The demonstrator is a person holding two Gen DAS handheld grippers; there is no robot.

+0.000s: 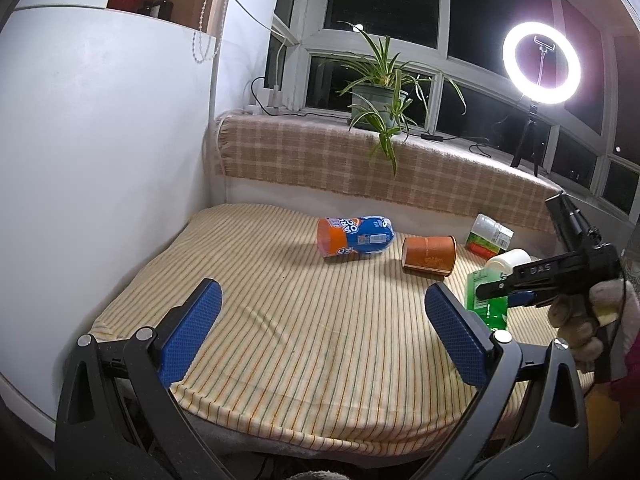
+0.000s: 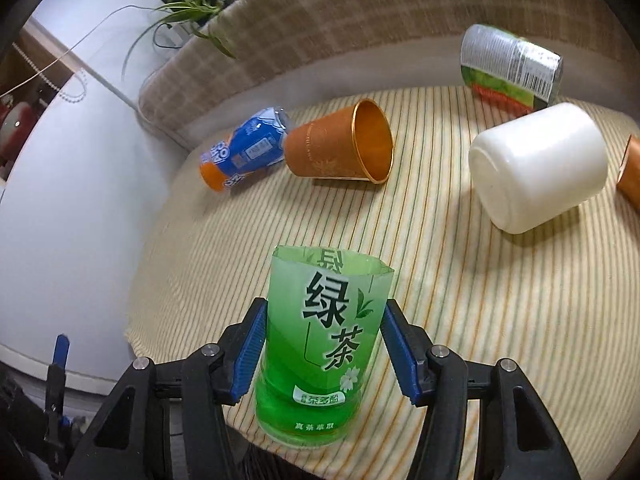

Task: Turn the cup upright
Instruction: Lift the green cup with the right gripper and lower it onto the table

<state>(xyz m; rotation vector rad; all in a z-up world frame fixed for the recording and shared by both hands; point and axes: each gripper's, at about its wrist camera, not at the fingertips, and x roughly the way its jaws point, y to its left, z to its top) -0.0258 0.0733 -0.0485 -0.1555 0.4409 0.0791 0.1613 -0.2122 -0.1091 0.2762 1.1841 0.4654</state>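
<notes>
A green cut-bottle cup (image 2: pixel 320 344) with Chinese lettering stands upright, open end up, on the striped cushion (image 2: pixel 460 288). My right gripper (image 2: pixel 322 346) is closed around its lower half, blue pads (image 2: pixel 250 354) touching both sides. The same cup (image 1: pixel 486 300) shows in the left wrist view under the right gripper (image 1: pixel 520 286). My left gripper (image 1: pixel 320 328) is open and empty above the cushion's near part. An orange cup (image 2: pixel 340 148) (image 1: pixel 429 255), a white cup (image 2: pixel 540 168) (image 1: pixel 512 259) and a blue-orange cup (image 2: pixel 244 150) (image 1: pixel 354 237) lie on their sides.
A silver-green cup (image 2: pixel 512 68) lies on its side by the checked backrest (image 1: pixel 360 160). Another orange cup (image 2: pixel 632 168) sits at the right edge. A white wall (image 1: pixel 100 140) bounds the left. A potted plant (image 1: pixel 378 100) and ring light (image 1: pixel 540 64) stand on the sill.
</notes>
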